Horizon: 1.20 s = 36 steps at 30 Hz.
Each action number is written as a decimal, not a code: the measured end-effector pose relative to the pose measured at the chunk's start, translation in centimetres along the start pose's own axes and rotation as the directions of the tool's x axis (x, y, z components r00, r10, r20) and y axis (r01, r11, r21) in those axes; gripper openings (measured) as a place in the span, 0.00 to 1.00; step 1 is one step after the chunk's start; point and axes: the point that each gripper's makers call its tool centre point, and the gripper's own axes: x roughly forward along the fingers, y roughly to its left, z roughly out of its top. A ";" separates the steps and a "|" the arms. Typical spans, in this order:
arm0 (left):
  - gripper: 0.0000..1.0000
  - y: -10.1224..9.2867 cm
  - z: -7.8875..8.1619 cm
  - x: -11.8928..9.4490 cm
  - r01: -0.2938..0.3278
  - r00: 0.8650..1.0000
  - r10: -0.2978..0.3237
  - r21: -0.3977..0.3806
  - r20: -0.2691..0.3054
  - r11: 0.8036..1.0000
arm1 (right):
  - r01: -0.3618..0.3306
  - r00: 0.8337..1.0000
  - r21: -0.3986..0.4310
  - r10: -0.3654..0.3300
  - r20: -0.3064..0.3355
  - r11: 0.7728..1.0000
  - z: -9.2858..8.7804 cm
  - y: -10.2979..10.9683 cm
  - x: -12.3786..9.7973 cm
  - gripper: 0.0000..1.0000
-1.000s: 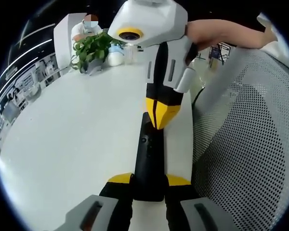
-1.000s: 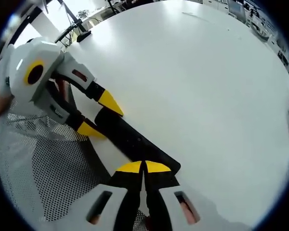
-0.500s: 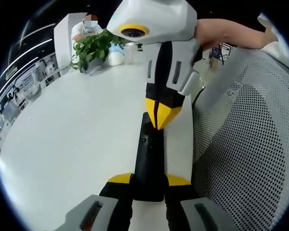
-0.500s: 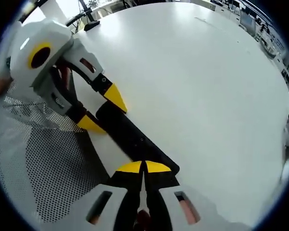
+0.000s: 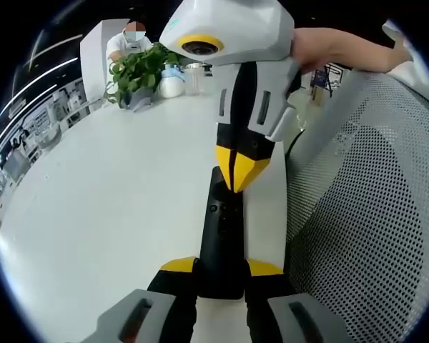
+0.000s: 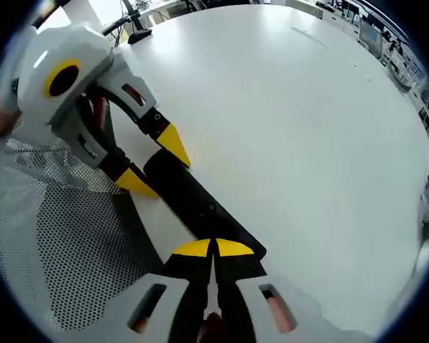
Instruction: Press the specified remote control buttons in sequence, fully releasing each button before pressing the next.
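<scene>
A long black remote (image 5: 220, 229) lies on the white table (image 5: 114, 186), close to its edge. My left gripper (image 5: 220, 266) is shut on the remote's near end, one yellow tip on each side. In the left gripper view my right gripper (image 5: 236, 171) comes down from above, shut, its joined yellow tips resting on the remote's far end. The right gripper view has my right gripper (image 6: 213, 248) with tips together on the remote (image 6: 193, 200), and my left gripper (image 6: 156, 163) clamping the other end.
A white mesh chair back (image 5: 365, 200) stands right beside the table edge, also seen as mesh (image 6: 64, 236) in the right gripper view. A potted plant (image 5: 139, 71) and a white jar (image 5: 171, 86) sit at the far end, with a person (image 5: 129, 39) behind. The wide tabletop (image 6: 293, 114) stretches away.
My right gripper's body has turned slightly while its tips stay on the remote's end. The remote and my left gripper have not moved.
</scene>
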 end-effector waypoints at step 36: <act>0.25 -0.2 0.1 -0.1 -0.009 1.000 0.009 -0.005 -0.007 1.000 | 0.012 0.999 0.037 -0.014 0.039 0.999 0.9 -0.2 -0.5 0.00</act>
